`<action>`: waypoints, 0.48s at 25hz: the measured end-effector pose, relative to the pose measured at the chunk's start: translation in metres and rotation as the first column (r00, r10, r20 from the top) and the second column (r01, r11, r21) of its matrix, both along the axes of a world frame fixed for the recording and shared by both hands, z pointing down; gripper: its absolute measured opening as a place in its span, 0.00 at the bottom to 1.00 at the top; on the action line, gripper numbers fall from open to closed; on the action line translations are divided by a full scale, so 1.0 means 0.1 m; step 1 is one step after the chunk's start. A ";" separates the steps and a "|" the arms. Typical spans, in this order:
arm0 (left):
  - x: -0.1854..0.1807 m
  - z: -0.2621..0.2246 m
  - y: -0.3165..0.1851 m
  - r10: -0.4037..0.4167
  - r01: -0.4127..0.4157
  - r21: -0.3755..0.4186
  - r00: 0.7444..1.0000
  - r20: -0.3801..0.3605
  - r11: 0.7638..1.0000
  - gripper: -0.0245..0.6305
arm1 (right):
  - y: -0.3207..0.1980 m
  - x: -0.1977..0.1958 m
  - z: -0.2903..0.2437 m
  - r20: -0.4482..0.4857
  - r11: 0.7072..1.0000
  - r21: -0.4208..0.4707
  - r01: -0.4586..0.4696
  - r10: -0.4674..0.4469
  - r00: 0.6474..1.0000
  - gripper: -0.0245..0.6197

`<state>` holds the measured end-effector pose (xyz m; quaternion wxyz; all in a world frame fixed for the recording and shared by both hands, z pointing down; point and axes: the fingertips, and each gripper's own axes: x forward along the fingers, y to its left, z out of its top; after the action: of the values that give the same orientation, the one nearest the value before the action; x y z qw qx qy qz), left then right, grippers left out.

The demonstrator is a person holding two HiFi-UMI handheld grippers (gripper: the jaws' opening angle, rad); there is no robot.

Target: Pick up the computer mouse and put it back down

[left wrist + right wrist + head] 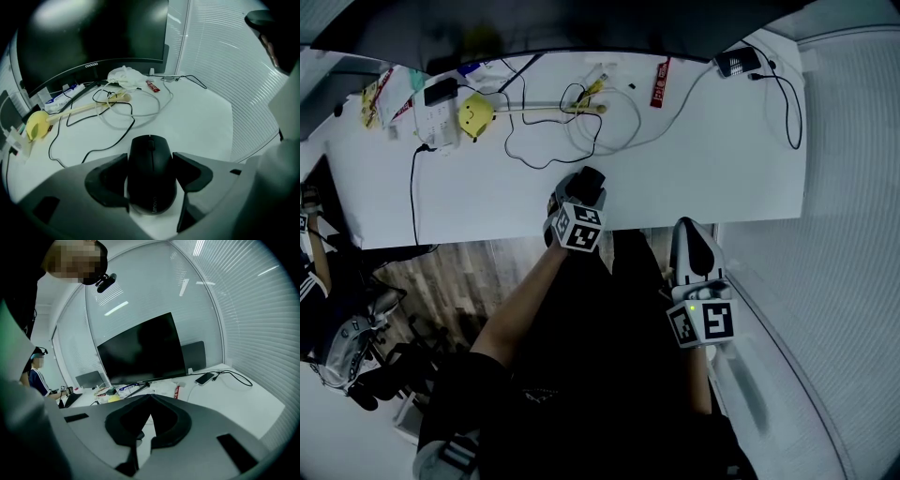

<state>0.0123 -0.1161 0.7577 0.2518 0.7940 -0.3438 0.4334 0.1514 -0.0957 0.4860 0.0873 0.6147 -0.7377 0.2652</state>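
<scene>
**Mouse on the desk between my left tongs**

The white desk [703,141] is cluttered along its far side and bare near me. A dark monitor [93,33] stands at the back. In front of it lie a crumpled white bag [124,76], a red packet [152,86] and a yellow ball-shaped thing on a pale stick [36,125]. A thin black cable [112,143] snakes across the middle. Its nearest stretch runs just ahead of the mouse and off towards my left jaw, close to both. From here I can't tell whether it touches the jaw, but it is clear of the mouse. A white cable loop [157,105] lies behind it. A phone [738,62] on its lead sits at the far right corner, well away. Ribbed glass walls close off the right side, and a person in a striped sleeve [35,376] sits far off to the left.

The computer mouse [151,180] sits flat on the desk near the front edge, with its wheel end towards the monitor. It is matte black with a rounded back, a scroll wheel in the centre seam and small lettering at the rear.

The left gripper [150,156] points down over it with its jaws spread wide. The mouse is between the pads, and each pad stands just beside a flank without squeezing.

The right gripper [151,397] hangs off the desk's front edge, tips together and holding nothing.
</scene>
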 end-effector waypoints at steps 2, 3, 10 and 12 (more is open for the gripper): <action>0.01 0.01 -0.01 -0.006 0.006 0.006 1.000 0.009 1.000 0.47 | 0.00 0.02 0.01 0.004 1.000 0.002 -0.005 0.005 1.000 0.04; 0.01 0.01 -0.01 -0.009 0.009 0.006 1.000 0.012 1.000 0.47 | 0.00 0.02 0.01 0.006 1.000 0.002 -0.005 0.005 1.000 0.04; -0.02 -0.01 -0.01 -0.004 0.004 -0.004 1.000 0.023 1.000 0.47 | -0.03 -0.04 -0.04 0.004 1.000 0.007 0.021 -0.021 1.000 0.04; -0.02 -0.02 -0.01 -0.016 0.016 -0.011 1.000 0.022 1.000 0.47 | -0.01 -0.06 -0.03 0.005 0.999 0.008 0.033 -0.033 0.999 0.04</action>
<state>0.0101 -0.1173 0.7561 0.2558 0.7850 -0.3507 0.4420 0.1457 -0.0969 0.4826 0.0875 0.6023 -0.7488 0.2625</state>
